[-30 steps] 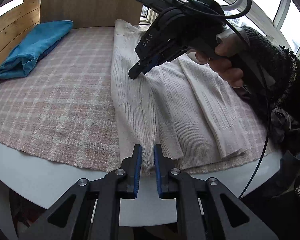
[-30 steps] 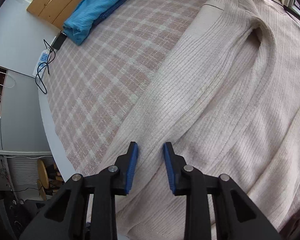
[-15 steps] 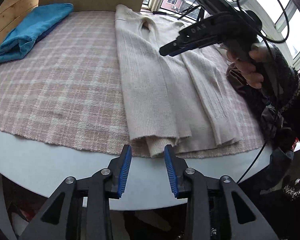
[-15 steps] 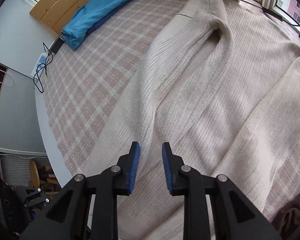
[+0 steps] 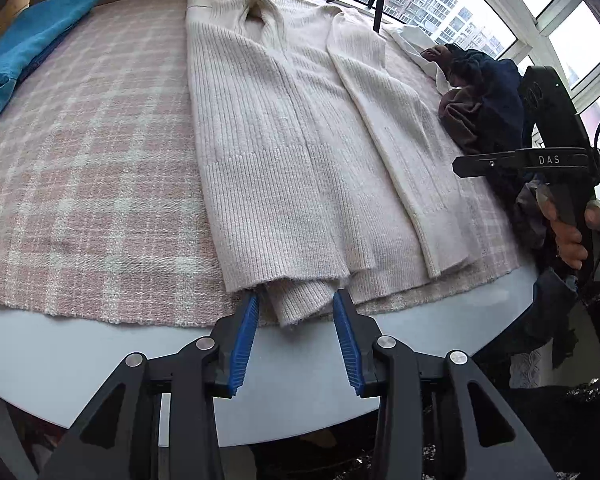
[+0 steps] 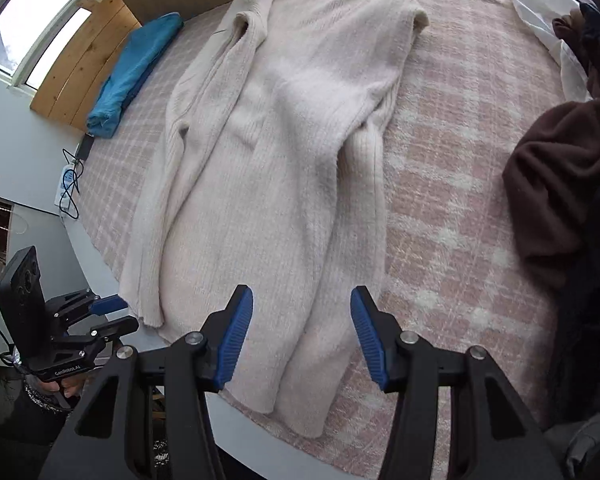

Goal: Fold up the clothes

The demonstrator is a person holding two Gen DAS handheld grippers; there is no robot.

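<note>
**Cream cardigan laid out lengthwise; both grippers free at the near hem**

We find the cream knit cardigan [image 5: 284, 152] lying flat on the pink checked cloth [image 5: 84, 168] that covers the surface [image 5: 60, 352], collar at the far end, hem at the near edge. One side appears already folded inward along its length, and a sleeve [image 5: 384, 128] lies along the other side.

The left gripper [image 5: 296, 312] sits low at the near hem with its jaws opening; a bunched corner of the hem lies between the blue pads [image 5: 244, 340], but we see no pad pressing on it. The right gripper [image 6: 302, 320] hovers over the hem on the sleeve side, its jaws also opening, with fabric beneath them and nothing clamped.

We judge the step in hand to be a fresh hold on the hem for the next fold. To do it well, we advise:

- taking every layer at the hem corner, since the knit is thick and the under-layer sticks out past the top one;
- setting both grippers level on the hem so the fold line runs straight;
- lifting only enough to clear the cloth, as loose knit sags and drags.

A folded blue garment [image 5: 24, 60] rests at the far left, and a dark heap of clothes [image 5: 480, 100] at the right, both apart from the cardigan.
</note>
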